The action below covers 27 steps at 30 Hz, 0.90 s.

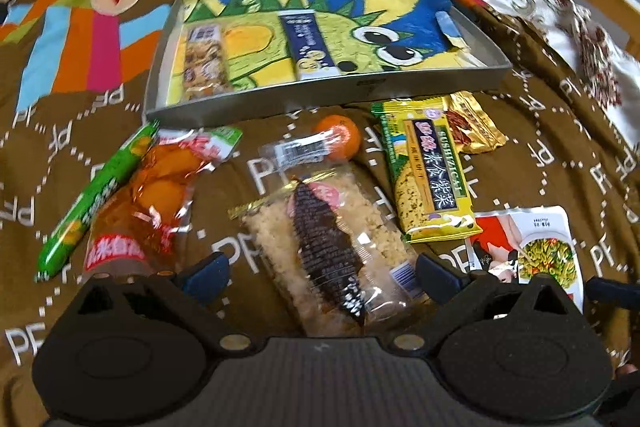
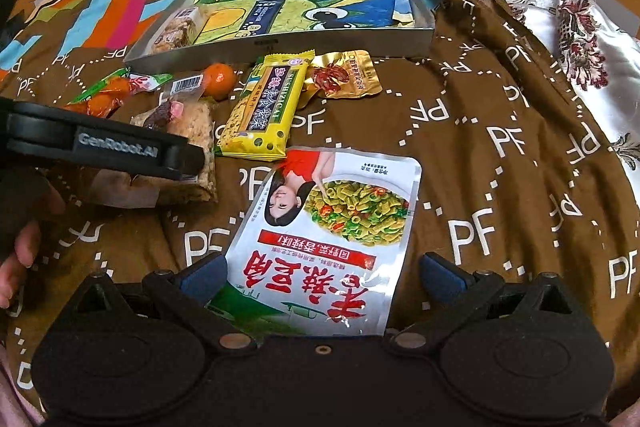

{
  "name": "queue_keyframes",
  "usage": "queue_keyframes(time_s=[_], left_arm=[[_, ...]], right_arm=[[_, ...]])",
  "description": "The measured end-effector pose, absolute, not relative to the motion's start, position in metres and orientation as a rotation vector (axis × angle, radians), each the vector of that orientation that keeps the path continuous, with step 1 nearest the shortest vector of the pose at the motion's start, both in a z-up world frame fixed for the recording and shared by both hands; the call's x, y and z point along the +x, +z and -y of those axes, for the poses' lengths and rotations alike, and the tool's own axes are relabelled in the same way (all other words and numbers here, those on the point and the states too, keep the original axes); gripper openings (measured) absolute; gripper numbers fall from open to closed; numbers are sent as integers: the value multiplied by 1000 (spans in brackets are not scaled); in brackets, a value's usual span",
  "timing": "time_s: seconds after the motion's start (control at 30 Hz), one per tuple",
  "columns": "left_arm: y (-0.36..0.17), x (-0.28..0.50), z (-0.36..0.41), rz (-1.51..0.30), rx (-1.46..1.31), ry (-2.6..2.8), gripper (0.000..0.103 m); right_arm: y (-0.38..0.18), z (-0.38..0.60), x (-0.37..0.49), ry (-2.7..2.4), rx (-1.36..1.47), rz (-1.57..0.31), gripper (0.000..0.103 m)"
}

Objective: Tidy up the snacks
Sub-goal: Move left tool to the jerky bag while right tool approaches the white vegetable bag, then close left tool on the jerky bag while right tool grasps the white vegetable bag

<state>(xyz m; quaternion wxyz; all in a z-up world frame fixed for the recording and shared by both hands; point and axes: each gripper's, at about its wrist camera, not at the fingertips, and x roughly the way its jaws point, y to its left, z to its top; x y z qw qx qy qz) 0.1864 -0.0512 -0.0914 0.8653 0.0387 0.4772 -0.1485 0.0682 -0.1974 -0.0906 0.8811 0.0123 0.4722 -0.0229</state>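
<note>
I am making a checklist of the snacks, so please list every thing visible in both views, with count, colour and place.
Tray: one, grey, far end of the bedcover.
Bars in tray: two, one tan, one dark blue.
Green stick: one, far left.
Orange packet: one, beside the stick.
Rice cake: one, beige, between the left tongs.
Orange fruit: one, before the tray.
Yellow cracker pack: one, right of centre.
Gold packet: one, partly under it.
White pouch: one, between the right tongs.
Bedcover: brown, lettered.
Left tongs: open.
Right tongs: open.
Hand: left edge.
</note>
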Motion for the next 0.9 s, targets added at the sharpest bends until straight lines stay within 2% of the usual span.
queue_keyframes(time_s=[0.33,0.43,0.47,0.57,0.8,0.83,0.9], left_arm=[[-82,178,28,-1052,-16,-297,76],[-79,176,22,-1057,-40,-295,77],[-78,177,20,-1056,-53,-295,81],[-77,179,21,-1034,-55,-287,84],[-84,192,50,-988,111,-297,84],[-85,193,52,-985,134,-300,84],[-86,193,52,-978,136,-310,71]], right_arm=[[-90,198,66,-42,29,-983,102],[-91,197,66,-43,27,-985,102],[-91,197,66,-43,26,-986,102],[-93,196,67,-42,19,-991,102],[-96,193,68,-38,7,-1001,102],[-96,193,68,-38,5,-1000,102],[-97,193,69,-36,4,-1000,102]])
